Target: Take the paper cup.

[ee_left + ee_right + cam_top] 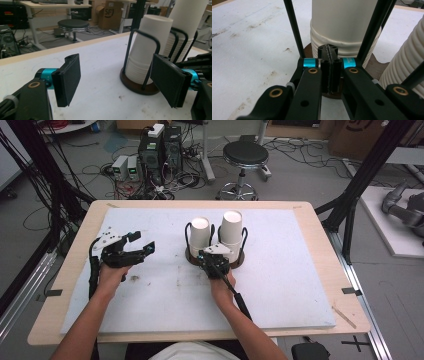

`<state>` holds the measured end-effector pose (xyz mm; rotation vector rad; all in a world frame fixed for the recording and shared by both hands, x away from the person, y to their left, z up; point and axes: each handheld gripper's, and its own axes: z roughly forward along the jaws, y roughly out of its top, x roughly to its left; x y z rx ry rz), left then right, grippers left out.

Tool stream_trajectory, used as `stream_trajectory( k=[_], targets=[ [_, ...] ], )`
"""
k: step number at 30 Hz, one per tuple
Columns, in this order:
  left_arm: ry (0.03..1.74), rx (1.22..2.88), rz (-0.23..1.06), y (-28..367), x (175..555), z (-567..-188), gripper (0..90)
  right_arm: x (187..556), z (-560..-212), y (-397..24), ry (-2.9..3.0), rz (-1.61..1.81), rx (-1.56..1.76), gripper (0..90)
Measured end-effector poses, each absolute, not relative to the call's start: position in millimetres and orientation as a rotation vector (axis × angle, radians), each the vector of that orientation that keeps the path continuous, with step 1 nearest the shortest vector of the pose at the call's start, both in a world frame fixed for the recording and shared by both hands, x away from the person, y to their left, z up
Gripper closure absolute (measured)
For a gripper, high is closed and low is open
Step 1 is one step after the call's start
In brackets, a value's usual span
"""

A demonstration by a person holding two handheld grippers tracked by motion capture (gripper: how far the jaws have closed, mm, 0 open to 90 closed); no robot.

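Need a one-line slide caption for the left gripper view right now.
Left gripper, jaws open and empty, faces the nearer stack of white paper cups in its black wire holder.

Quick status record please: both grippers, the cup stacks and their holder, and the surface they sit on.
left gripper: jaws open, nothing between them, held left of the cup holder, apart from it
right gripper: jaws shut, pressed down at the holder's base in front of the stacks; cannot tell if anything is pinched
left cup stack: white paper cups, upside down, inside black wire loops
right cup stack: same, taller
cup holder: dark round wooden base, black wire uprights
white board: stained, lying on a wooden table
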<state>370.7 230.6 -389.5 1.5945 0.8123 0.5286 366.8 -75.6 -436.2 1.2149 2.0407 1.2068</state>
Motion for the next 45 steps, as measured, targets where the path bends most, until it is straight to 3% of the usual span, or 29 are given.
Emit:
stream_trajectory(
  k=[22,35,45],
  targets=[
    [0.622,1.686,0.361,152,434,-345,19.5,367,-437,-74,2.032,1.211,1.233,90.0],
    [0.583,1.726,0.285,111,451,-344,19.9,368,-437,-75,2.04,1.213,1.232,90.0],
    [0.606,1.772,0.265,101,457,-355,19.9,368,-437,-75,2.044,1.211,1.227,90.0]
  ],
)
